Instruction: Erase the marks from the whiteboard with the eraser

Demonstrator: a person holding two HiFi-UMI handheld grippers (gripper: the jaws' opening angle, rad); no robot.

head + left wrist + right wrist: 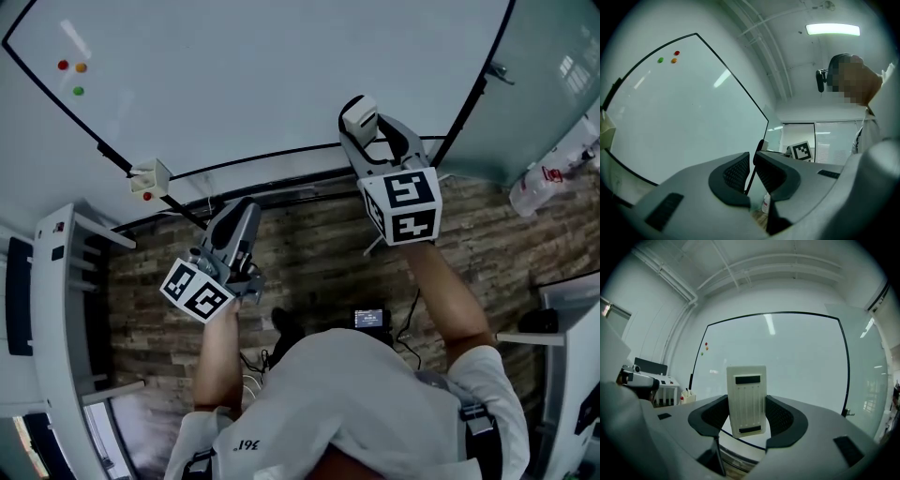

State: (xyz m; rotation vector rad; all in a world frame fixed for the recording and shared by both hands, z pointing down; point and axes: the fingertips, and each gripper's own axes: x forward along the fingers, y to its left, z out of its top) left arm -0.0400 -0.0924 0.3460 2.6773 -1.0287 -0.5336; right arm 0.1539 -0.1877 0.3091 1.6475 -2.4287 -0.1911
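Eraser (746, 399): white, slab-shaped, standing upright with its long axis running up out of the jaws, the ribbed back facing the camera.
Right gripper (747, 420): clamped on the eraser's lower half, one pad on each long side.
Whiteboard (281, 75): dead ahead of the eraser. In the head view the eraser sits at the bottom frame, right of centre, but I cannot tell whether it touches.
Marks: none I can make out, only three coloured magnets (79, 91) far up and to the left.
Left gripper (752, 171): jaws drawn almost together, nothing in the slit, hanging lower and further back.
Judgement: the right hand is nearer, so any wipe goes up and leftward.
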